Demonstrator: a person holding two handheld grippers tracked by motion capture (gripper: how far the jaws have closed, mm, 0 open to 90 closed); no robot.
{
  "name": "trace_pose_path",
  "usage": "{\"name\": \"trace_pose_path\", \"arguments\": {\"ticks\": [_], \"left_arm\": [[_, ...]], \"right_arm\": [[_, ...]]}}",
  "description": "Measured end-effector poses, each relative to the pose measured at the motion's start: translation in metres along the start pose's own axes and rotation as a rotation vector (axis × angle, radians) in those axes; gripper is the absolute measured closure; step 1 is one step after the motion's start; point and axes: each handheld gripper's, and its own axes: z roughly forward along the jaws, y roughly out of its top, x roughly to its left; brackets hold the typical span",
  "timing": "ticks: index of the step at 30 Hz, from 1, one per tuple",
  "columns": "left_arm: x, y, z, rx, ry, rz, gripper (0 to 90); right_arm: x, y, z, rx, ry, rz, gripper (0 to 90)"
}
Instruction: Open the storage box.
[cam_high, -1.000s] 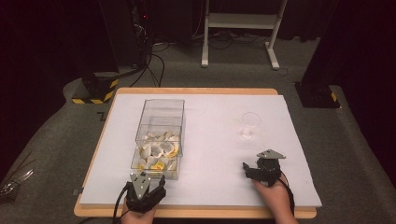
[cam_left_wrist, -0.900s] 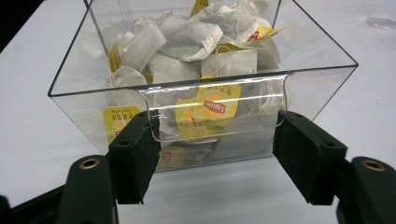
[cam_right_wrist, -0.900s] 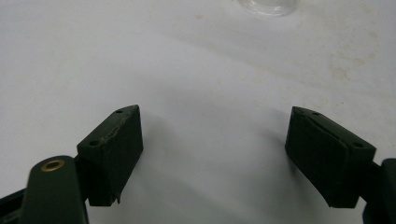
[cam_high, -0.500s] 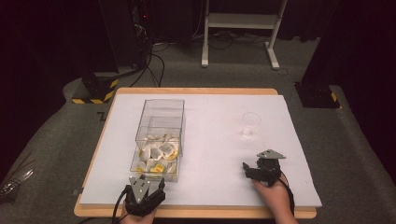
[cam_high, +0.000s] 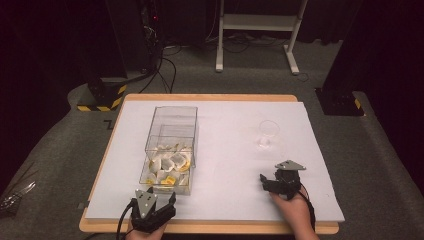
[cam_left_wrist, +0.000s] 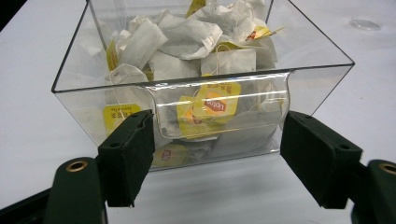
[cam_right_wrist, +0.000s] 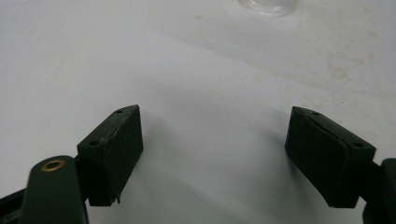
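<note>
Near the worktop's front edge, our left gripper's fingers have just been opening and stand wide before the clear tea-bag box, not touching it. Our right gripper rests toward the front right corner, fingers wide and empty.

at the lower left of the high view, the left gripper has just opened its jaws wider before the clear box, gripping nothing.

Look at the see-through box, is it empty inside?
No, the clear box is piled with white tea bags bearing yellow tags.
</note>
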Motion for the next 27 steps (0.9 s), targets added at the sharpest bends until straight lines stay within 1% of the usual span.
{"name": "trace_pose_path", "arguments": {"ticks": [4, 5, 7, 8, 10, 11, 13, 14, 15, 16, 19, 21, 23, 24, 27], "left_arm": [[0.000, 0.001, -0.002, -0.002, -0.011, 0.002, 29.4], [-0.001, 0.002, -0.003, -0.013, -0.019, -0.008, 30.4], [0.000, 0.003, -0.004, -0.010, -0.024, -0.004, 31.5], [0.001, 0.004, -0.006, -0.015, -0.027, -0.012, 33.0], [0.002, 0.005, -0.006, -0.023, -0.024, -0.020, 37.4], [0.005, 0.009, -0.009, -0.031, -0.025, -0.022, 39.0], [0.007, 0.010, -0.010, -0.032, -0.026, -0.024, 40.2], [0.009, 0.012, -0.011, -0.040, -0.026, -0.036, 43.0], [0.010, 0.014, -0.012, -0.044, -0.030, -0.038, 43.0], [0.012, 0.016, -0.014, -0.051, -0.027, -0.042, 45.5], [0.014, 0.018, -0.015, -0.060, -0.023, -0.045, 47.5], [0.016, 0.020, -0.015, -0.057, -0.024, -0.036, 50.6], [0.016, 0.022, -0.015, -0.072, -0.023, -0.049, 52.3], [0.016, 0.023, -0.016, -0.069, -0.024, -0.038, 52.7], [0.016, 0.024, -0.015, -0.079, -0.026, -0.043, 54.6]], "right_arm": [[0.000, 0.000, 0.000, 0.000, 0.000, 0.000, 19.0], [0.000, 0.000, 0.000, 0.000, 0.001, -0.001, 19.0], [0.000, 0.000, 0.000, -0.001, 0.000, -0.001, 19.0], [0.000, 0.000, 0.000, -0.001, 0.000, -0.001, 19.0], [0.000, 0.000, 0.000, 0.000, 0.000, 0.000, 19.0], [0.000, 0.000, 0.000, -0.001, 0.000, -0.001, 19.0], [0.000, 0.000, 0.000, -0.001, 0.000, -0.001, 19.0], [0.000, 0.000, 0.000, -0.001, 0.000, -0.001, 19.0], [0.000, 0.000, 0.000, -0.001, 0.000, -0.001, 19.0], [0.000, 0.000, 0.000, -0.001, 0.000, -0.001, 19.0], [0.000, 0.000, 0.000, 0.000, 0.000, -0.001, 19.0], [0.000, 0.000, 0.000, 0.000, 0.000, -0.001, 19.0], [0.000, 0.000, 0.000, -0.001, -0.001, -0.001, 19.0], [0.000, 0.000, 0.000, -0.001, -0.001, -0.001, 19.0], [0.000, 0.000, 0.000, -0.001, -0.001, -0.001, 19.0]]}}
